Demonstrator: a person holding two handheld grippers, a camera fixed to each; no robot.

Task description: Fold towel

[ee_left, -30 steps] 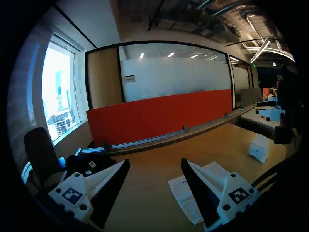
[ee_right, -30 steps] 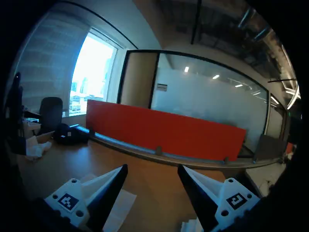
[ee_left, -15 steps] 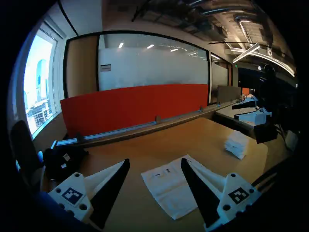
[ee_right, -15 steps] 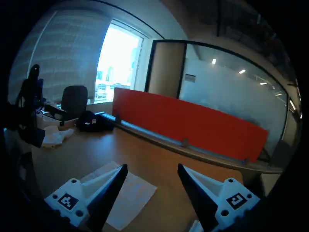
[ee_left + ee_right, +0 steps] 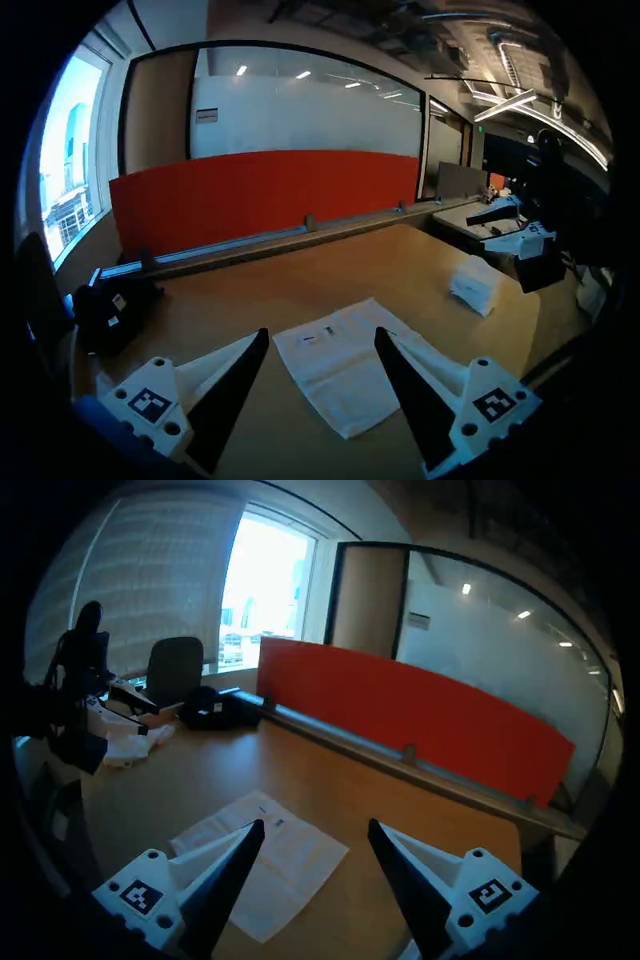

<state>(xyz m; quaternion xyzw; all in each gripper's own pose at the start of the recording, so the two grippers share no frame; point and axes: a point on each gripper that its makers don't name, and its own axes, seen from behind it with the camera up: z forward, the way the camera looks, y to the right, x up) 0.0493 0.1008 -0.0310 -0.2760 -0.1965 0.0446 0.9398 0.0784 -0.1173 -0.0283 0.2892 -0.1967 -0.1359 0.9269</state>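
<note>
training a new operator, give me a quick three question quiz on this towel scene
1. True or false: the right gripper holds the flat towel.
2. The left gripper jaws are: A open, B shut on the towel, C shut on nothing.
3. In the left gripper view, what white thing lies on the table right of the towel?
Key: 1 false; 2 A; 3 a folded pile of cloth.

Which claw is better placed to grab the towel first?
Left, probably. The flat towel lies centred between the fingers of the open left claw, with its near edge close. Seen from the right claw, also open, it sits off towards one finger.
</note>
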